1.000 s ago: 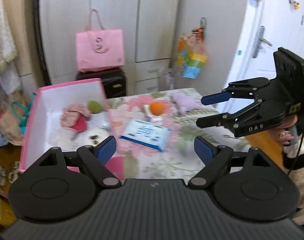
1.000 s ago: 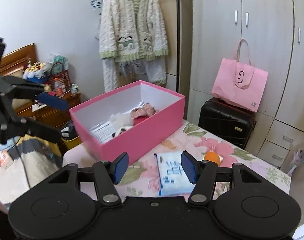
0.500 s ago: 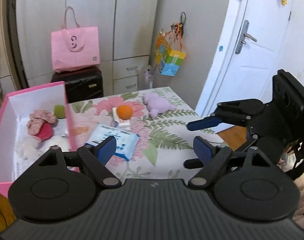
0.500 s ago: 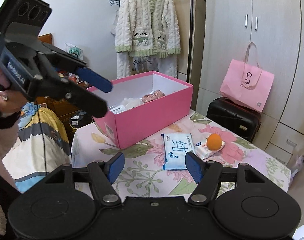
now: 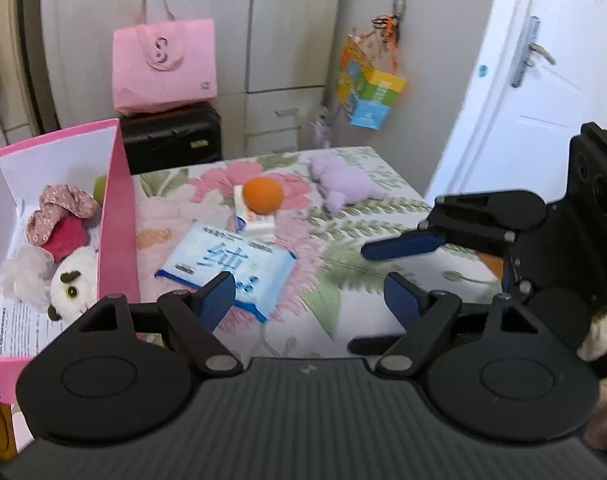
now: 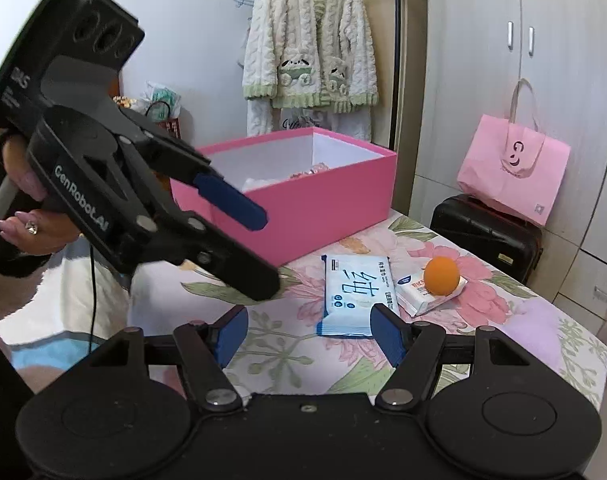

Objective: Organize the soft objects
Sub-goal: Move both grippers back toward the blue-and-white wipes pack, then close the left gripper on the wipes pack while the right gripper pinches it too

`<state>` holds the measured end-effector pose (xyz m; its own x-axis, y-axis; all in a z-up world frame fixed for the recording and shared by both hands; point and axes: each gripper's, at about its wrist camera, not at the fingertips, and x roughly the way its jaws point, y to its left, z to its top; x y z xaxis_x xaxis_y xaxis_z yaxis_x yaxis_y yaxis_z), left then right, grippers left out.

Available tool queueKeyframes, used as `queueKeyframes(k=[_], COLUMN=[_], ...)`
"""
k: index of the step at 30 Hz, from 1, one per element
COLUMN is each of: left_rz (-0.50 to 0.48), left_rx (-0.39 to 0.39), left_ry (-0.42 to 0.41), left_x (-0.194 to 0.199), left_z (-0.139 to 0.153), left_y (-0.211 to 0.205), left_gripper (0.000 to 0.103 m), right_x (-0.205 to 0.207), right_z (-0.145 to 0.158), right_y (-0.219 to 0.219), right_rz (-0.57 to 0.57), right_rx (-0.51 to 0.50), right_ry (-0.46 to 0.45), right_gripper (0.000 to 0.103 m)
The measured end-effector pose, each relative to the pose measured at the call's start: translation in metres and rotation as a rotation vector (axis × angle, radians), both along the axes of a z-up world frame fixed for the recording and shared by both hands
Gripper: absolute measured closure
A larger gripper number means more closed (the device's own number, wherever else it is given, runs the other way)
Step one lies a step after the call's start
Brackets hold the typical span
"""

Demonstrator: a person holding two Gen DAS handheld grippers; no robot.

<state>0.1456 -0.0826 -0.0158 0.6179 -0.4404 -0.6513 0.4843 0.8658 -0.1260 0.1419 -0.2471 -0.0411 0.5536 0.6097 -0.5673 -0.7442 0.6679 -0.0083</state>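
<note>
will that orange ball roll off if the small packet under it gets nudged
Probably yes: the orange ball is round and merely rests atop the small tissue packet, with nothing cradling it. It looks light and foam-like, so likely harmless if it drops onto the floral table.

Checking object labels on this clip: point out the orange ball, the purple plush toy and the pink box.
orange ball [image 5: 262,195], left wrist view, centre of the ball.
purple plush toy [image 5: 345,186], left wrist view, middle of its body.
pink box [image 6: 323,216], right wrist view, outer front wall.
</note>
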Motion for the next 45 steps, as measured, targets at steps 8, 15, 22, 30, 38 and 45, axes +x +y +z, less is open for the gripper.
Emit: queueKeyframes(k=[8,15,22,30,38,45], left_rz=[0.155,0.239,0.302,0.436,0.437,0.338], left_rx=[-0.037,-0.077,-0.105,-0.109,-0.171,-0.247], left_ry=[-0.012,0.05,0.095,0.076,0.122,0.18], left_x=[0.037,0.064,0.072,0.071,0.076,0.071], left_z=[-0.032,-0.06,-0.081,-0.092,-0.101,-0.101], left_y=[-0.008,-0.011,-0.013,0.0,0.003,0.006], left_gripper=[0.022,0.023,0.043,0.039,0.028,0.028], right_x=[0.037,0.07,0.094,0.108,0.099,0.088], right_z=[-0.033,-0.048,-0.068,-0.074,-0.073,-0.076], right_y=[0.015,0.028,0.042,0.045,0.051,0.046], right_rz=[-0.031,0.002,0.039,0.029,-0.061,-0.258], right_rx=[-0.051,-0.095,-0.153,-0.095,-0.107,-0.01], right_ry=[-0.008,0.015,0.093,0.133,0.129,0.172], right_gripper=[0.026,0.014,0.011,0.01,0.018,0.019])
